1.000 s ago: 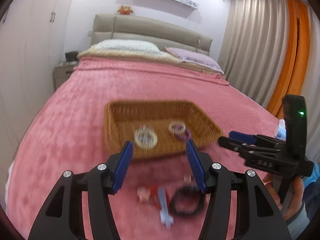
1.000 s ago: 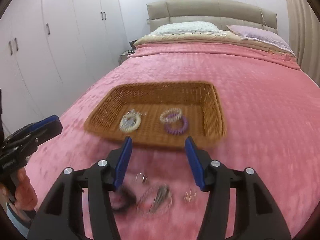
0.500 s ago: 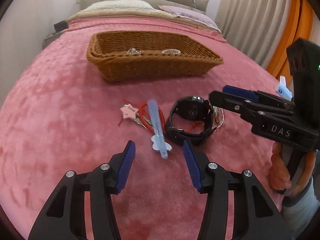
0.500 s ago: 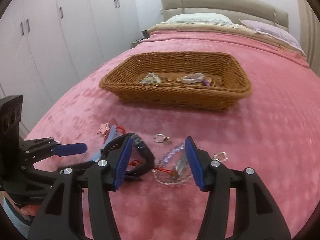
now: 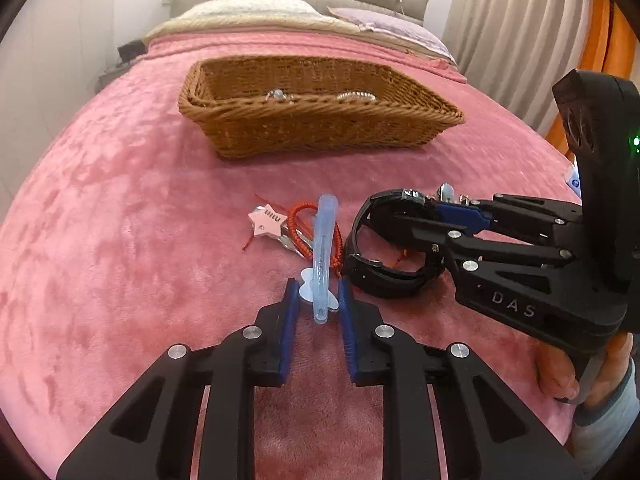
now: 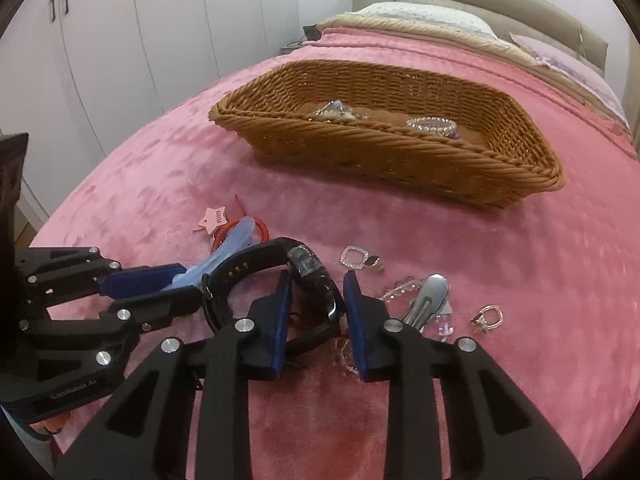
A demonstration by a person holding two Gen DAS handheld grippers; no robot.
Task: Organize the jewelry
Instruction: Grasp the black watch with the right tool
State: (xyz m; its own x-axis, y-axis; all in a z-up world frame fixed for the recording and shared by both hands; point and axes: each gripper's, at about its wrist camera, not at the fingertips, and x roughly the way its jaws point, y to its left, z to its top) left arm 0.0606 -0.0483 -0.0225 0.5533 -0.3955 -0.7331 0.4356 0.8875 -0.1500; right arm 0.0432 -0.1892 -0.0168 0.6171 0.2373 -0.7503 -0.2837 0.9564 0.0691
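1. Pink blanket (image 5: pixel 120 208) carries everything; left gripper (image 5: pixel 318 300) sits low, fingers narrow, straddling the near end of the blue hair clip (image 5: pixel 324 240), contact unclear.
2. Right gripper (image 6: pixel 314 308) sits low too, fingers narrow around the black watch (image 6: pixel 312 276), not visibly clamped.
3. Wicker basket (image 5: pixel 320 132) at 12 o'clock, bracelets inside.
4. Only the right wrist view shows the silver clip (image 6: pixel 430 296) and ring (image 6: pixel 488 316) at 3 o'clock.

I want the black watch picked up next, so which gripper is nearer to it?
Right. The right gripper has its jaws on either side of the black watch; the left gripper sits beside it, straddling the blue hair clip.
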